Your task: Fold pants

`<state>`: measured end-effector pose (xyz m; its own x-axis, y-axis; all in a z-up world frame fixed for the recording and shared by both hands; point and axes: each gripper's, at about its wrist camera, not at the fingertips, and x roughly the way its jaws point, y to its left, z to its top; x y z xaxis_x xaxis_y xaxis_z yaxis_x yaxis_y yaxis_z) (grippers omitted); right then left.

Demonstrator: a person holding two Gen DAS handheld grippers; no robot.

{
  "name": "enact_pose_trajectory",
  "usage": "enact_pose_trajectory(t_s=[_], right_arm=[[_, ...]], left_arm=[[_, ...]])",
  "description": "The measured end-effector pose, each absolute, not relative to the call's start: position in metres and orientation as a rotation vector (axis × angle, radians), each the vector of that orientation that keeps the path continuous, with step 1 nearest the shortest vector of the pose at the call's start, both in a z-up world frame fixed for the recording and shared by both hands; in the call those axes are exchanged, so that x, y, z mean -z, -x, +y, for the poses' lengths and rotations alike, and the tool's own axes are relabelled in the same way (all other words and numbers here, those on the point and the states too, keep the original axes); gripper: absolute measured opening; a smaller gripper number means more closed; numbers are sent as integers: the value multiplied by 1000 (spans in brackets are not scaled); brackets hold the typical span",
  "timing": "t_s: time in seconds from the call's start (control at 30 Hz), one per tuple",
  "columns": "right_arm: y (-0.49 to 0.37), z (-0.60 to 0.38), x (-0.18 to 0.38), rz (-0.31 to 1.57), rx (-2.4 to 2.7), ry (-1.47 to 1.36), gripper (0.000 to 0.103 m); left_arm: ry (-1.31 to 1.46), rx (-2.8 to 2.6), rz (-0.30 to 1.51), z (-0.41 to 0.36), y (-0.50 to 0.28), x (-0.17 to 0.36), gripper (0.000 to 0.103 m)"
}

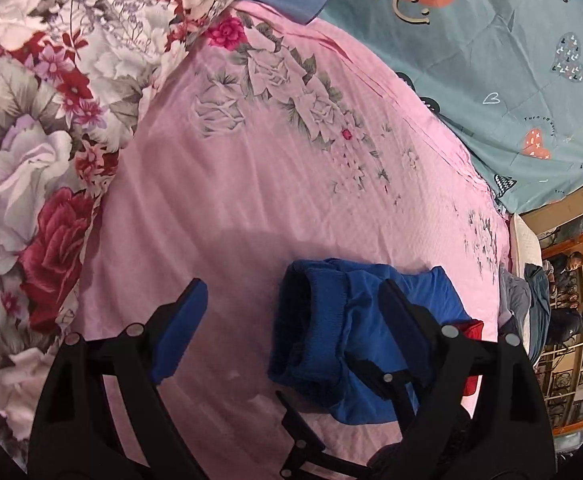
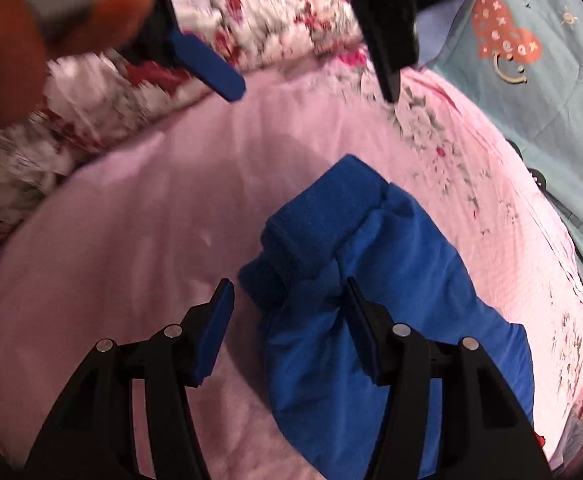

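Note:
The blue pants lie folded in a compact bundle on the pink bedsheet, ribbed cuffs on top. My left gripper is open above the bundle's left side, holding nothing. In the right wrist view the pants lie just ahead, cuffs pointing away. My right gripper is open, its fingers straddling the bundle's near edge without closing on it. The left gripper shows blurred at the top of that view, open, above the bed.
A floral quilt is piled along the left. A teal pillow or cover with heart prints lies at the far right. The bed's edge and room clutter show at the right, with grey clothes nearby.

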<state>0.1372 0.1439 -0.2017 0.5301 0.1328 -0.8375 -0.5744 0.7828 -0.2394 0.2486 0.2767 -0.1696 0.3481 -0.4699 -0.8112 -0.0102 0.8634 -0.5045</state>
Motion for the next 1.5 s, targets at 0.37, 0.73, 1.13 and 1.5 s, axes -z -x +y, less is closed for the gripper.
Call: enact_pose_trajectory(t_s=[0.37,0.73,1.13,1.5], right_arm=[[-144,112,176,921,-443,361,21],[-108,80,141,827,-414,337,20],[-81,37,119,746,-368,257,20],[-56,-64,73,615,-278,-21,20]], left_arm=[[515,329,1233,282,-263,190,89],[551,692,1354,218,-245,172,98],[415,638,1338,166,-218,149,40],[344,756,1162,70,-181,63,32]])
